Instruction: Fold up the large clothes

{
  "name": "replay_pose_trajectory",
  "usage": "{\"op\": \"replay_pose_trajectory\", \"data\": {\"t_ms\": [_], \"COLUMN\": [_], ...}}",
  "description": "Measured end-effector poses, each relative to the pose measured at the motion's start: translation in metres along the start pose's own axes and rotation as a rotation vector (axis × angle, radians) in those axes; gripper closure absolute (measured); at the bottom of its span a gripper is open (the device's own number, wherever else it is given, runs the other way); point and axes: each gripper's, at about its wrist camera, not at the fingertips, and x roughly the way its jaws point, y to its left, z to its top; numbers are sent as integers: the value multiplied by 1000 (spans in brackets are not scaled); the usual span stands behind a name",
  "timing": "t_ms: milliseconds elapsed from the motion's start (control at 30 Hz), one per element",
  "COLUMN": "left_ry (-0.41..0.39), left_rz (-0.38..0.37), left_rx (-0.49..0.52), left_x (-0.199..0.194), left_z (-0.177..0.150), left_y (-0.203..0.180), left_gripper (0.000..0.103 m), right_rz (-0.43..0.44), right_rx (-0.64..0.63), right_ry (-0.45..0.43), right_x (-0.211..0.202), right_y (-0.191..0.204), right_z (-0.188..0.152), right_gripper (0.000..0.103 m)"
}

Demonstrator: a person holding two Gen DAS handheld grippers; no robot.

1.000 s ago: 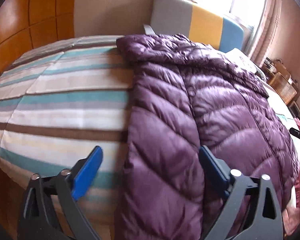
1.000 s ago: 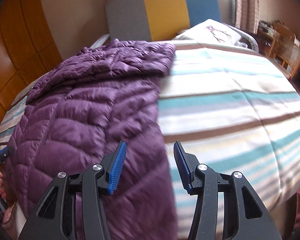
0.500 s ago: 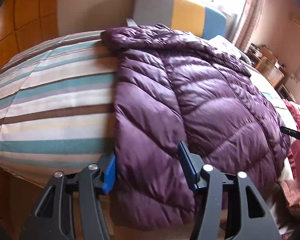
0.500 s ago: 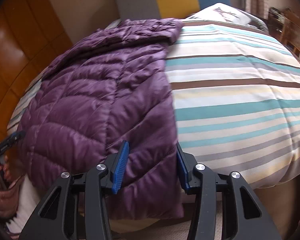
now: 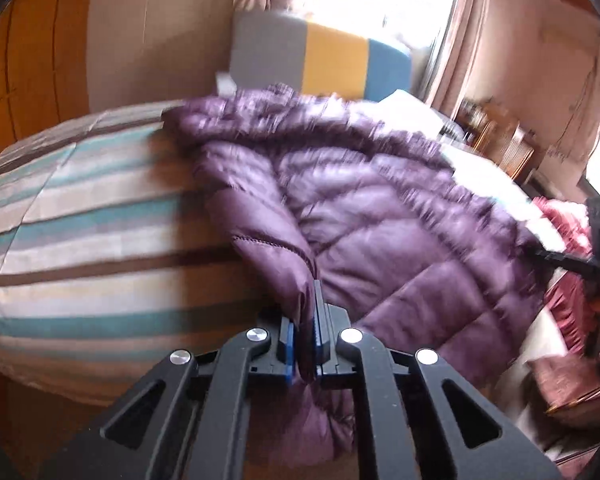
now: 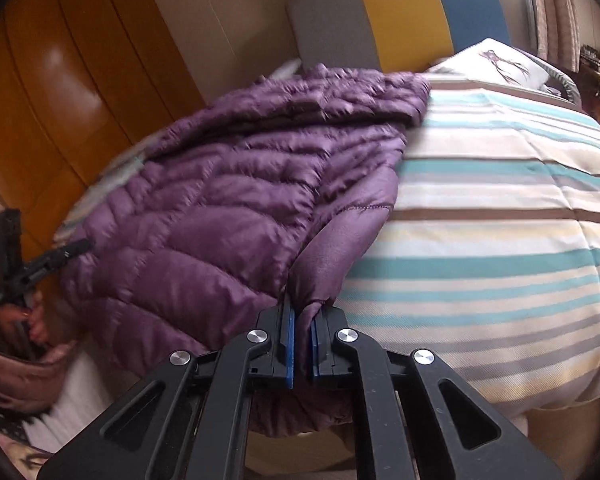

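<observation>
Jacket (image 5: 380, 216), puffy and slick-looking, lay across the striped bed (image 5: 80, 240); left tool (image 5: 306, 344) gripped one hem corner, right tool (image 6: 302, 344) was closing on the other, probably light.

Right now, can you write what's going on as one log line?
step: grab hem | left gripper: shut on purple jacket | right gripper: closing on purple jacket | jacket on striped bed
</observation>
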Motion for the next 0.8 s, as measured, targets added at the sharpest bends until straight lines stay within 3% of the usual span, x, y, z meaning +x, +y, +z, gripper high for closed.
{"op": "replay_pose_trajectory", "data": {"t_ms": [267, 500, 633, 800], "left_ry": [-212, -406, -495, -478], "left_rz": [-112, -169, -174, -82], "left_rx": [-33, -57, -126, -168], "left_x": [-47, -88, -109, -91], "left_z": [22, 42, 53, 67], "left_y": [-4, -5, 10, 30], "left_gripper": [98, 98, 98, 98], "right_rz": [200, 300, 314, 184], "right_rx": [-18, -87, -88, -70], "right_ry": [-219, -395, -476, -491], "right_x": [-41, -80, -94, -76], "right_y": [18, 37, 34, 19], "right_z": [20, 40, 59, 84], "right_gripper": [97, 97, 97, 97]}}
